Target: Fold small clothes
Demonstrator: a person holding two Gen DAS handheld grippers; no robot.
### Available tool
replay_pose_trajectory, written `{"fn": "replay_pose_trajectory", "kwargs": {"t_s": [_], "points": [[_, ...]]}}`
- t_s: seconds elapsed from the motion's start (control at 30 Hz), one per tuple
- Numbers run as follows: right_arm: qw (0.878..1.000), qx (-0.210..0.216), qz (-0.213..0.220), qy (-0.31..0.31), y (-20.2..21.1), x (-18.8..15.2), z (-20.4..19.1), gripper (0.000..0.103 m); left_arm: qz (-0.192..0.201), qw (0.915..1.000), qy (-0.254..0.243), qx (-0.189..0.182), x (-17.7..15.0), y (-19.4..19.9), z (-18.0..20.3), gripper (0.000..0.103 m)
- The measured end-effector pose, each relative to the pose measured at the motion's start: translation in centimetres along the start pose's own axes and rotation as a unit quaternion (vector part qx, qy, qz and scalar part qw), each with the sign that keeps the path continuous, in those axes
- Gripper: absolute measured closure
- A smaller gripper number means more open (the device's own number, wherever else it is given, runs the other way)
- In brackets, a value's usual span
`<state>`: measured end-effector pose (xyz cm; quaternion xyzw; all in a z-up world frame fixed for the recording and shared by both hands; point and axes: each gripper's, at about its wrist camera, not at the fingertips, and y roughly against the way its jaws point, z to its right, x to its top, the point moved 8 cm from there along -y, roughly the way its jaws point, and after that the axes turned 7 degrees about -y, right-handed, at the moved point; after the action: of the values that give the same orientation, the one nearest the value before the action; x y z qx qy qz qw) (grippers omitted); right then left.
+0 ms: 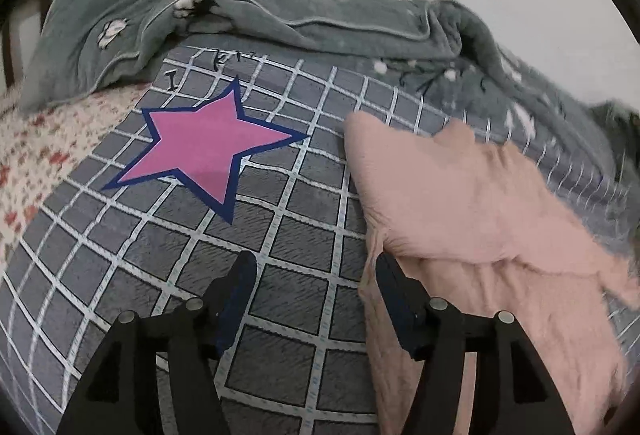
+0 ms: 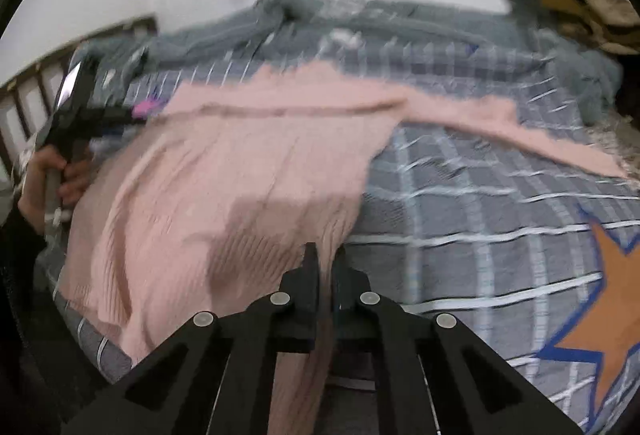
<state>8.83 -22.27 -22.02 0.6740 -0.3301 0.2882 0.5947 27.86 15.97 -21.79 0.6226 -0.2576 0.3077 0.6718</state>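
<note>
A pink ribbed knit garment [image 2: 240,171] lies on a bed covered with a grey sheet [image 1: 192,259] checked in thin white lines. Its weave is soft and slightly fuzzy, with one long sleeve [image 2: 520,131] trailing out over the sheet. The right tongs [image 2: 325,255] are closed on the garment's near edge, fabric pinched between the black jaws. The left tongs [image 1: 316,267] stand apart with only sheet between them, the right finger touching the garment's side edge; a hand [image 2: 48,183] grips their handle. A pink star [image 1: 208,147] with a dark blue border is printed on open sheet beside the garment. A rumpled grey-green fleece blanket [image 1: 240,11] bounds the far side.
</note>
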Motion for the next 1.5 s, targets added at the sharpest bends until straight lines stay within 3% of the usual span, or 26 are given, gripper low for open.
{"fn": "replay_pose_trajectory", "kwargs": {"t_s": [0.1,0.2,0.27,0.33,0.43,0.57,0.7,0.83,0.97,1.37,1.4,1.5], "points": [[0.999,0.023,-0.010,-0.047,0.3,-0.3,1.9,0.098,0.013,0.9999,0.002,-0.007,0.5,0.3,0.5,0.039],[0.998,0.019,-0.043,-0.029,-0.9,-1.8,1.6,0.095,0.015,0.9998,-0.011,-0.002,0.6,-0.1,1.5,0.032],[0.999,0.031,-0.037,-0.011,-0.2,-1.2,1.6,0.081,0.006,0.9996,-0.025,0.012,0.4,-0.9,2.0,0.032],[0.999,0.031,-0.022,-0.027,0.6,0.2,3.3,0.061,-0.005,0.9990,-0.036,0.026,0.2,-1.7,2.3,0.032],[0.999,-0.007,0.015,-0.045,1.2,3.1,7.3,0.056,-0.013,0.9982,-0.045,0.037,0.1,-2.4,2.5,0.032],[0.990,-0.103,0.032,-0.093,0.4,7.3,15.5,0.056,-0.013,0.9972,-0.053,0.052,0.4,-2.7,2.6,0.031],[0.976,-0.147,0.033,-0.157,-0.6,9.9,22.7,0.056,-0.006,0.9963,-0.057,0.064,1.3,-3.1,2.8,0.031],[0.967,-0.159,0.012,-0.198,-1.9,10.4,27.2,0.056,-0.001,0.9942,-0.071,0.081,2.0,-3.4,3.5,0.031],[0.960,-0.143,-0.023,-0.238,-4.8,9.8,29.9,0.056,-0.007,0.9926,-0.084,0.088,1.8,-3.7,3.8,0.030],[0.952,-0.129,-0.033,-0.277,-7.1,10.7,31.7,0.056,-0.014,0.9917,-0.084,0.096,1.6,-3.9,3.7,0.029],[0.952,-0.133,-0.033,-0.275,-7.1,10.8,31.8,0.062,-0.014,0.9918,-0.084,0.096,1.7,-3.9,3.6,0.029],[0.951,-0.163,-0.035,-0.259,-7.2,11.2,32.0,0.095,-0.012,0.9919,-0.083,0.096,1.7,-3.8,3.7,0.029]]}}
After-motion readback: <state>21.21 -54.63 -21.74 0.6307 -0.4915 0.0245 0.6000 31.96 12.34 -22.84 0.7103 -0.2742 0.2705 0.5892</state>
